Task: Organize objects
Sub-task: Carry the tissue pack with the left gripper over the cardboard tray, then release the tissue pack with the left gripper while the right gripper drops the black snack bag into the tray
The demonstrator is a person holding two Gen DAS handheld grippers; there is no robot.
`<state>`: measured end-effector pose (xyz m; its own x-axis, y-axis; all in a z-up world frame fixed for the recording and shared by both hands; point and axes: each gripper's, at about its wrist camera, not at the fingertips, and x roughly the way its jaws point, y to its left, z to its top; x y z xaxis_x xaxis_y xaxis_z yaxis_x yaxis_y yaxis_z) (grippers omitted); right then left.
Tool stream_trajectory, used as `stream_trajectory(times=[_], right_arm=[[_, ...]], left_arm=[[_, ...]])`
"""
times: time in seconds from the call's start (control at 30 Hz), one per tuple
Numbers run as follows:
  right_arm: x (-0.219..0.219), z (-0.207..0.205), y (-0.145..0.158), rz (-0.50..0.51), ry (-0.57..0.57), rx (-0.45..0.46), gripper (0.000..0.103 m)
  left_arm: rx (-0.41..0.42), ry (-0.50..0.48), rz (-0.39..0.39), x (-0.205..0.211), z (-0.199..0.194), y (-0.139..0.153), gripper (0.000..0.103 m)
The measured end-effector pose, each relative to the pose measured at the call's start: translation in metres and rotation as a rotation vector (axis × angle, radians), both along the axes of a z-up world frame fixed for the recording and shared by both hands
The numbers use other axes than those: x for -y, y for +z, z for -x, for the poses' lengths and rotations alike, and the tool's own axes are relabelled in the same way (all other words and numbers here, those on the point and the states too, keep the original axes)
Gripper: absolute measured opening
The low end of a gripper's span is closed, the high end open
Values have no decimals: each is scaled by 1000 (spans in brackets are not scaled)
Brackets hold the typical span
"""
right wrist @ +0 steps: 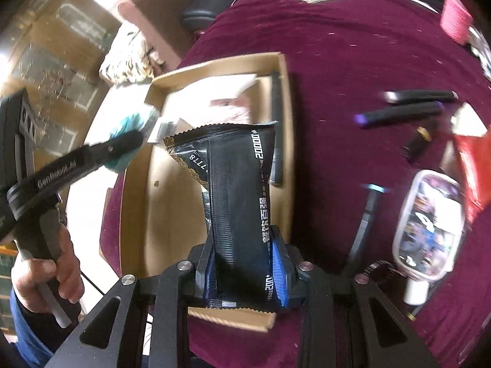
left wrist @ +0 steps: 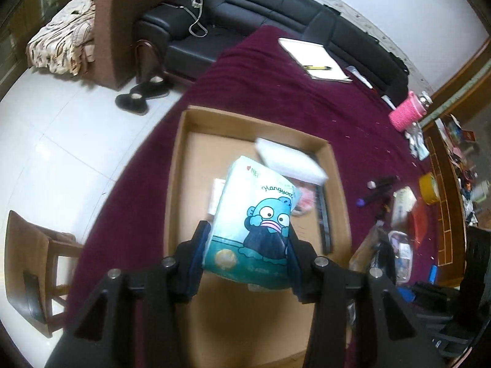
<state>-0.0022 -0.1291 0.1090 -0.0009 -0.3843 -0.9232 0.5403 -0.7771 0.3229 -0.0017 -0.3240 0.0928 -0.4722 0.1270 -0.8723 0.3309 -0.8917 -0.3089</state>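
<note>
My left gripper (left wrist: 247,239) is shut on a pale tissue pack (left wrist: 254,214) printed with a blue cartoon fish, held above the open cardboard box (left wrist: 181,159). A white packet (left wrist: 288,161), a pink item and a dark strip lie inside the box. My right gripper (right wrist: 245,245) is shut on a long black foil sachet (right wrist: 236,190) with white lettering, held over the same cardboard box (right wrist: 135,202). In the right wrist view the left gripper (right wrist: 122,147) comes in from the left with a hand (right wrist: 46,279) on its handle.
The box rests on a maroon tablecloth (left wrist: 276,92). To the right lie black pens (right wrist: 411,110), a clear sanitiser bottle (right wrist: 429,224), a red packet (right wrist: 475,171) and a pink-sleeved bottle (left wrist: 405,113). A notepad with a pen (left wrist: 313,58) lies far back. Black sofa (left wrist: 276,9), stool (left wrist: 33,270) around.
</note>
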Motion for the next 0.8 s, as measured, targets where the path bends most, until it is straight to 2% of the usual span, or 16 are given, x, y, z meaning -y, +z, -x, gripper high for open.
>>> stream_trajectory(times=[0.27, 0.8], right_arm=[[36, 11, -29, -72, -12, 11, 34], [59, 24, -39, -95, -20, 4, 34]], left_arm=[[36, 6, -6, 25, 28, -25, 45], [18, -54, 2, 27, 63, -39, 46]])
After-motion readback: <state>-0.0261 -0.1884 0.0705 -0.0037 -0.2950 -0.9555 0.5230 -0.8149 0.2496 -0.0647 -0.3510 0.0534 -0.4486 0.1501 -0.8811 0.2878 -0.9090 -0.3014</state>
